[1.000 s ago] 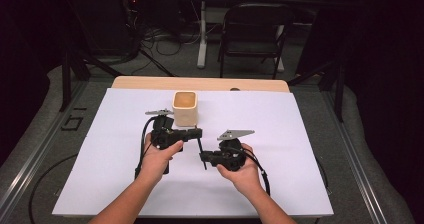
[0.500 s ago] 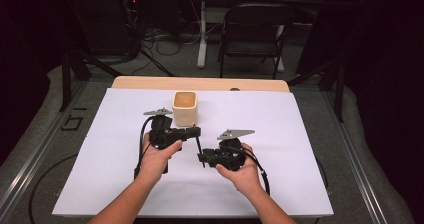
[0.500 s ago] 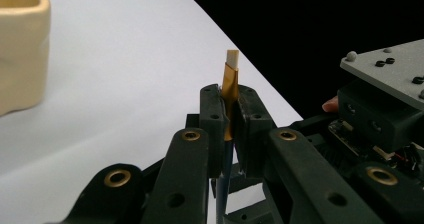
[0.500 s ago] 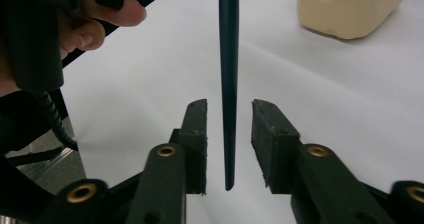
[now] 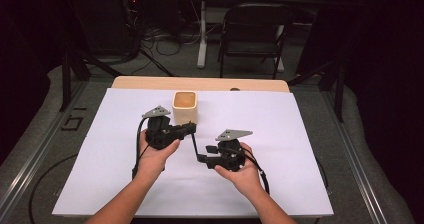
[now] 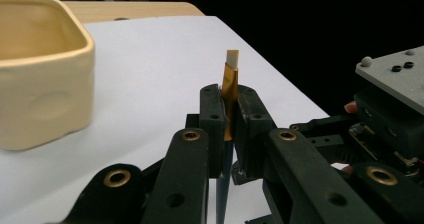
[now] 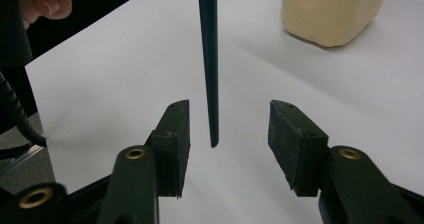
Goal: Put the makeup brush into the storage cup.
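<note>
A thin paintbrush with a dark teal handle (image 7: 209, 59), a gold ferrule (image 6: 230, 84) and a white tip is clamped near its ferrule by my left gripper (image 6: 227, 114), which is shut on it. In the high view the brush (image 5: 195, 144) slants from the left gripper (image 5: 192, 129) down toward the right gripper (image 5: 202, 159). My right gripper (image 7: 227, 129) is open. The handle's pointed end hangs between its jaws and touches neither pad. A cream square cup (image 5: 185, 106) stands just behind the left gripper, also in the left gripper view (image 6: 40, 69) and the right gripper view (image 7: 330, 9).
White paper (image 5: 300, 149) covers the wooden table, with bare room to the left, right and front of the hands. A folding chair (image 5: 255, 29) and cables stand on the floor behind the table. The other gripper (image 6: 380, 129) shows close on the right in the left gripper view.
The right gripper has edged slightly left, closer to the brush's handle end. The left gripper and the cup have hardly moved.
</note>
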Motion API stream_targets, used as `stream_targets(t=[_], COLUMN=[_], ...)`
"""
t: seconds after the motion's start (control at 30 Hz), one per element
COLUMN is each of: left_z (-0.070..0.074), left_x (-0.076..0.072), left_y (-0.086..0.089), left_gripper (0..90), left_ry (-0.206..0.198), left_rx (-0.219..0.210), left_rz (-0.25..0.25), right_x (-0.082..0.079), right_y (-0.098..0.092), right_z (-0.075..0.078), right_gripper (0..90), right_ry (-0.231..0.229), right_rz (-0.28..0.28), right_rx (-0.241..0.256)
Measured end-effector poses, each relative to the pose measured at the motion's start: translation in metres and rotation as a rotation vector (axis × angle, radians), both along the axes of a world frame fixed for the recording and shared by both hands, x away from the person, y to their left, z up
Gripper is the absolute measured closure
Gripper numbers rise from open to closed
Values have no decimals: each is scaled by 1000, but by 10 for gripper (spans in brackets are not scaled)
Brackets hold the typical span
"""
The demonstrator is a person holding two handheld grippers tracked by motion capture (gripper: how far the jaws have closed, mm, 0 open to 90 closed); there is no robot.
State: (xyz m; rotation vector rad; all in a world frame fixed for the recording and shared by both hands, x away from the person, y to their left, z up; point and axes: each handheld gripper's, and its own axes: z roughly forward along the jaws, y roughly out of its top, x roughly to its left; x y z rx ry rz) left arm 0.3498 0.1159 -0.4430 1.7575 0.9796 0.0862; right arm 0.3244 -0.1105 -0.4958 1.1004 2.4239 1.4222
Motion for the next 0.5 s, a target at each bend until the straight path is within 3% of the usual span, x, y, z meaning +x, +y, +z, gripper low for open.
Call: stream_targets(t=[0.23,0.5], left_z=[3,7], left_x=[1,3], left_y=[4,10], left_gripper=[838,838], left_ry=[-21,-43], left_rx=[23,47], left_rz=[15,42], right_x=[1,3], right_y=[1,0], right_z=[-1,-1], right_gripper=[400,355], right_ry=[-55,-67], right_rz=[-4,-36], right_rx=[-22,-36])
